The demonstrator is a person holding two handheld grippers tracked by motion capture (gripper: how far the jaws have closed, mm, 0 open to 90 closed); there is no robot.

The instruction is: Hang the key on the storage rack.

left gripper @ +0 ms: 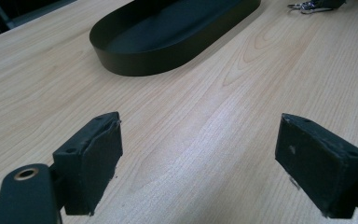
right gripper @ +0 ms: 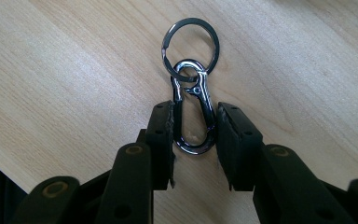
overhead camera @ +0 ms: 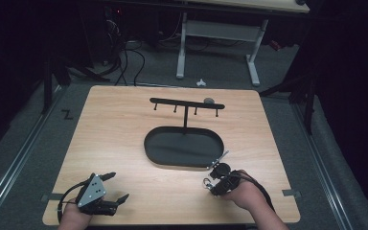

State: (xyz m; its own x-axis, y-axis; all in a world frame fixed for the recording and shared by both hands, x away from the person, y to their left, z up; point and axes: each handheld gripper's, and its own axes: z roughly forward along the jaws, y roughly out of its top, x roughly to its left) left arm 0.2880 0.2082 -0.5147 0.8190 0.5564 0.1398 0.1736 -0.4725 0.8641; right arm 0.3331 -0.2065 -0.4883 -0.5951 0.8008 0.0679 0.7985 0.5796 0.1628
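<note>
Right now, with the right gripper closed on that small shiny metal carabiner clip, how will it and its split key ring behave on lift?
The metal carabiner clip looks rigid and thin, so probably light. Its polished sides may slip between the right gripper pads. The split key ring hangs loosely linked, so it will likely swing.

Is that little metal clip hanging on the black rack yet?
No, the clip lies on the wooden table, pinched between the right hand-held gripper jaws.

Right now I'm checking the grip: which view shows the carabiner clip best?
The right gripper view: the carabiner clip lies close up between the right gripper pads. The high view shows a small glint; the left gripper view, a sliver at the top edge.
</note>
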